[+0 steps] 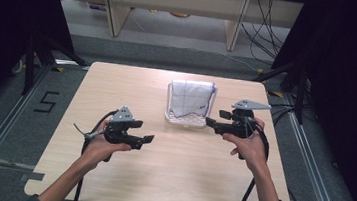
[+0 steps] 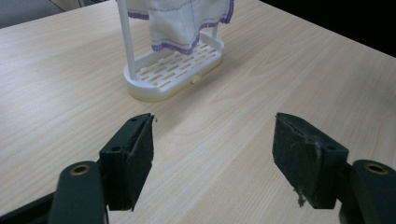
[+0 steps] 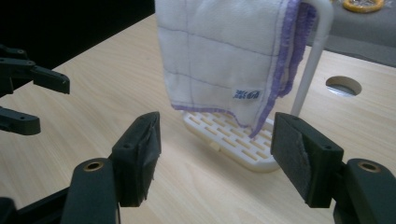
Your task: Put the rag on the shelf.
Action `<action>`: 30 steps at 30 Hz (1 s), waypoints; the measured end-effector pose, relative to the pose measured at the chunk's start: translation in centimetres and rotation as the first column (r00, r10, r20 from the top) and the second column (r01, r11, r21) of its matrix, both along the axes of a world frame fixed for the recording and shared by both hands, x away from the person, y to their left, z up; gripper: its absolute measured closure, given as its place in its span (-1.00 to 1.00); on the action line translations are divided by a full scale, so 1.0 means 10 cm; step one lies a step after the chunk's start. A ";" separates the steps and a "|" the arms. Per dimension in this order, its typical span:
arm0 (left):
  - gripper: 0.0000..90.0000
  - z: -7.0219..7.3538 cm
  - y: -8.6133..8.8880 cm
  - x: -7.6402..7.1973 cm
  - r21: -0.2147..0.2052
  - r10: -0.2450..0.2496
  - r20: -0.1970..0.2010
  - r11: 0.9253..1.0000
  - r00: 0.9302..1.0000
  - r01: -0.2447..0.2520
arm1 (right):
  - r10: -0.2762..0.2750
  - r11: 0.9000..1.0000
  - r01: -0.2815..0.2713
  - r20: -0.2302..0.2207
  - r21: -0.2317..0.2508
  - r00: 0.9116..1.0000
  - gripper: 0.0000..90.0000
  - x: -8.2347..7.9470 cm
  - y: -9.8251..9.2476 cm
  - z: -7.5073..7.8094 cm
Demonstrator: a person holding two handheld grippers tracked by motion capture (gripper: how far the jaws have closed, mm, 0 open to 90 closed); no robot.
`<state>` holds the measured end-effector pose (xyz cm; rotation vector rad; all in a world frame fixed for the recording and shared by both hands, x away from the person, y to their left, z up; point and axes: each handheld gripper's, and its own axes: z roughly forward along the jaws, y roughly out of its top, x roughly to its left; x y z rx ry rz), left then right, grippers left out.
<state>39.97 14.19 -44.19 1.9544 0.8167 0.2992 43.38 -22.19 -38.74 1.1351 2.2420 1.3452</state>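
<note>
Cloth point(image 1: 191, 99) is hanging over the rail of a white rack point(image 1: 185, 120) that is standing toward the far middle of the table point(image 1: 107, 183), and neither of your tools is touching it. It is reading as white fabric with thin grid lines and a purple stitched hem; in the right gripper view a small blue label point(image 3: 246, 94) is showing near its lower edge, and one corner is dipping toward the slotted base. The cloth is draped doubled, with the hem running down the side nearest the rack's upright post point(image 3: 312, 60).

You are holding the left gripper point(image 1: 148, 142) well short of the rack, over bare wood, with its jaws standing wide apart and nothing between them. You are holding the right gripper point(image 1: 210, 123) just beside the rack's base, aimed at the cloth, and its jaws are likewise standing wide and carrying nothing.

In my judgement the work is standing at the approach: the cloth is not yet gripped or lifted off the rail. Closing on the fabric and drawing it clear of the rack are remaining, the right tool being the better placed.
</note>
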 end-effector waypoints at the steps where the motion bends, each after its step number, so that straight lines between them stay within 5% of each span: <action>1: -0.36 -0.02 0.00 -0.01 -0.001 -0.003 0.003 1.000 1.000 0.003 | 0.008 1.000 -0.008 -0.006 0.009 1.000 -0.24 -0.02 0.02 -0.01; 6: -0.37 -0.05 0.00 -0.05 0.009 -0.004 0.008 1.000 1.000 0.004 | 0.019 1.000 -0.018 -0.033 0.003 0.999 -0.25 -0.09 0.08 -0.10; 7: -0.37 -0.07 0.00 -0.05 0.005 -0.010 0.010 1.000 1.000 0.010 | 0.029 0.999 -0.029 -0.003 -0.032 1.000 -0.25 -0.09 0.07 -0.12; 8: -0.38 -0.09 0.00 -0.07 0.011 -0.022 0.010 1.000 1.000 0.022 | 0.033 0.999 -0.033 -0.050 -0.005 0.998 -0.25 -0.12 0.12 -0.16; 9: -0.38 -0.09 0.00 -0.07 0.011 -0.022 0.010 1.000 1.000 0.022 | 0.033 0.999 -0.033 -0.050 -0.005 0.998 -0.25 -0.12 0.12 -0.16; 12: -0.38 -0.13 0.00 -0.10 0.016 -0.026 0.003 1.000 1.000 0.026 | 0.039 0.998 -0.039 -0.002 -0.049 0.999 -0.25 -0.13 0.13 -0.22; 19: -0.39 -0.25 0.03 -0.19 0.026 -0.041 -0.013 0.999 0.999 0.041 | 0.051 0.998 -0.053 -0.072 -0.026 0.996 -0.25 -0.27 0.19 -0.35; 21: -0.39 -0.26 0.03 -0.21 0.018 -0.035 -0.013 0.999 0.999 0.035 | 0.073 0.996 -0.075 -0.036 -0.055 0.997 -0.25 -0.26 0.18 -0.37; 22: -0.39 -0.28 0.03 -0.22 0.018 -0.041 -0.008 0.999 0.999 0.041 | 0.061 0.997 -0.065 -0.069 -0.047 0.996 -0.25 -0.30 0.20 -0.38; 25: -0.39 -0.32 0.02 -0.26 0.027 -0.047 -0.010 0.999 0.999 0.047 | 0.090 0.994 -0.093 -0.046 -0.059 0.995 -0.25 -0.34 0.26 -0.49; 30: -0.40 -0.36 -0.01 -0.35 0.043 -0.072 0.001 0.996 0.997 0.072 | 0.097 0.991 -0.104 -0.086 -0.079 0.992 -0.25 -0.41 0.35 -0.57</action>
